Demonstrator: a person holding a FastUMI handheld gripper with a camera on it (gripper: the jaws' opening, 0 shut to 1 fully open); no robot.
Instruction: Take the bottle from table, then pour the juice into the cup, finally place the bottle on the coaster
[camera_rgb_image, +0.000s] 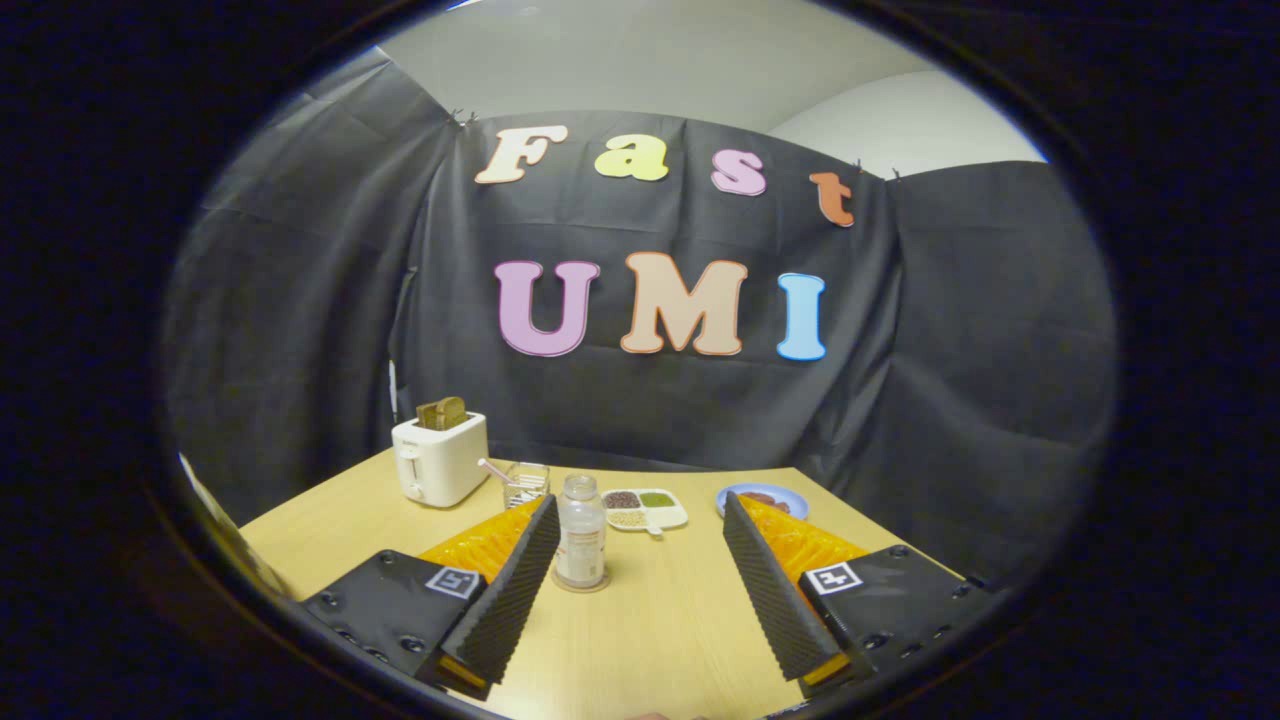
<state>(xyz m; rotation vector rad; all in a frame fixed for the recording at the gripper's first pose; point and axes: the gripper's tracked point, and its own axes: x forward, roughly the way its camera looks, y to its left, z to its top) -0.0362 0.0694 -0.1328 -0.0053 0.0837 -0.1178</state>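
Note:
A clear plastic bottle (580, 530) with a pale label stands upright on a round coaster (581, 586) on the wooden table (650, 630). My gripper (640, 505) is open, its fingers spread wide. The bottle is between them, close beside the left finger (515, 590) and well apart from the right finger (765, 585). A glass cup (527, 484) with a straw in it stands just beyond the left fingertip, behind and to the left of the bottle. Whether the left finger touches the bottle I cannot tell.
A white toaster (440, 460) with bread in its slot stands at the back left. A white divided dish (645, 508) of grains lies beyond the bottle, and a blue plate (763, 498) with food sits beyond the right fingertip. The black cloth wall closes the table's far edge.

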